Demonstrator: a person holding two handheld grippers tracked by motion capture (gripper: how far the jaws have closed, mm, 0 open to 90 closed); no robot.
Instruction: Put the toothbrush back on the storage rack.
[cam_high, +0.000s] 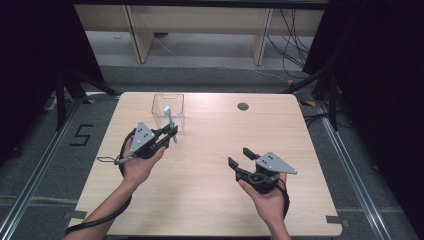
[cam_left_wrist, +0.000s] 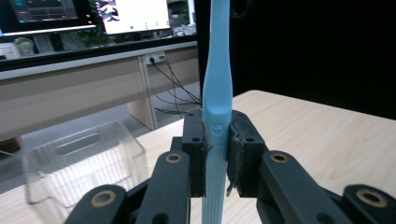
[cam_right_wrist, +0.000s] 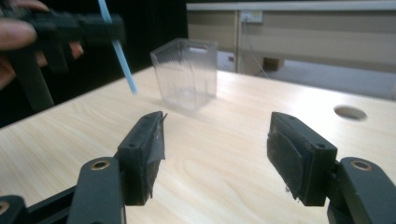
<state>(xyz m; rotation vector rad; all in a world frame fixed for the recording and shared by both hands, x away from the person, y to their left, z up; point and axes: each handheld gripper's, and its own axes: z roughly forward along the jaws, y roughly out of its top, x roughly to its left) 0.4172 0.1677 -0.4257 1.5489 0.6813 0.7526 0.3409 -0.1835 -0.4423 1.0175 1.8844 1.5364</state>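
Toothbrush (cam_high: 170, 121): pale blue, clamped upright by its handle in the left gripper (cam_high: 170, 134), lifted off the table (cam_high: 210, 165) — head up, handle end hanging below the jaws.
Left gripper: jaws closed tight on the handle, pads pressing both sides in the left gripper view (cam_left_wrist: 217, 140); held just in front of the clear box (cam_high: 168, 111), probably so the brush can drop in end first.
Clear box: open top, standing upright near the far left edge of the table, nothing seen inside; apart from the brush, just behind it.
Right gripper (cam_high: 239, 156): jaws spread wide, nothing between them — low over the bare wood, well apart from box and brush, seemingly out of the way.
Next step, likely: carry over the rim, lower, let go.
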